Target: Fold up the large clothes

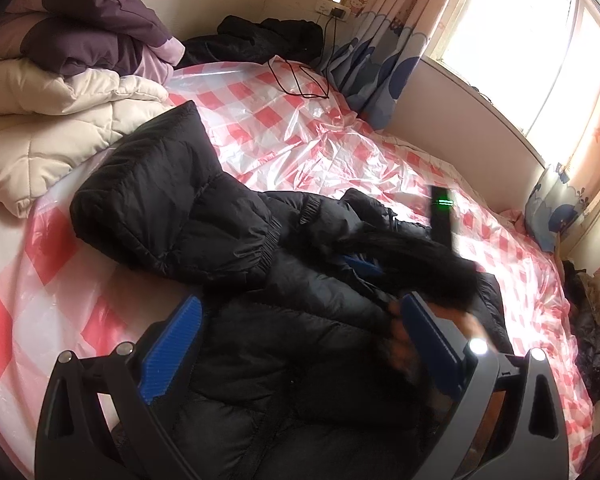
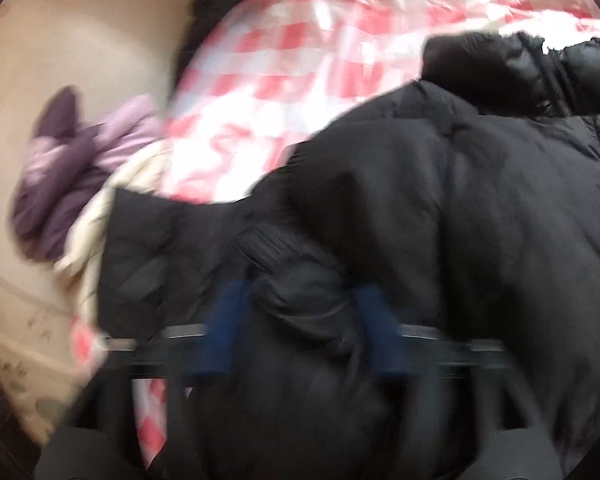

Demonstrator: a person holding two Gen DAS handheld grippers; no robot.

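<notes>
A large black puffer jacket (image 1: 204, 216) lies on the bed's red-and-white checked plastic sheet (image 1: 284, 120), one sleeve folded across its body. My left gripper (image 1: 300, 316) is open just above the jacket's body, blue pads spread wide, holding nothing. The right gripper (image 1: 364, 264) shows beyond it in the left wrist view, partly hidden by the jacket's dark fur trim (image 1: 412, 256). In the blurred right wrist view, my right gripper (image 2: 300, 320) has its blue fingers (image 2: 220, 328) on either side of a bunched fold of the jacket (image 2: 460, 200).
A cream and purple duvet pile (image 1: 60, 80) sits at the bed's left. Dark clothes (image 1: 260, 40) and a black cable (image 1: 300, 80) lie at the far end near the wall. Curtains (image 1: 380, 60) and a window are on the right. More clothes (image 1: 592, 320) lie at the right edge.
</notes>
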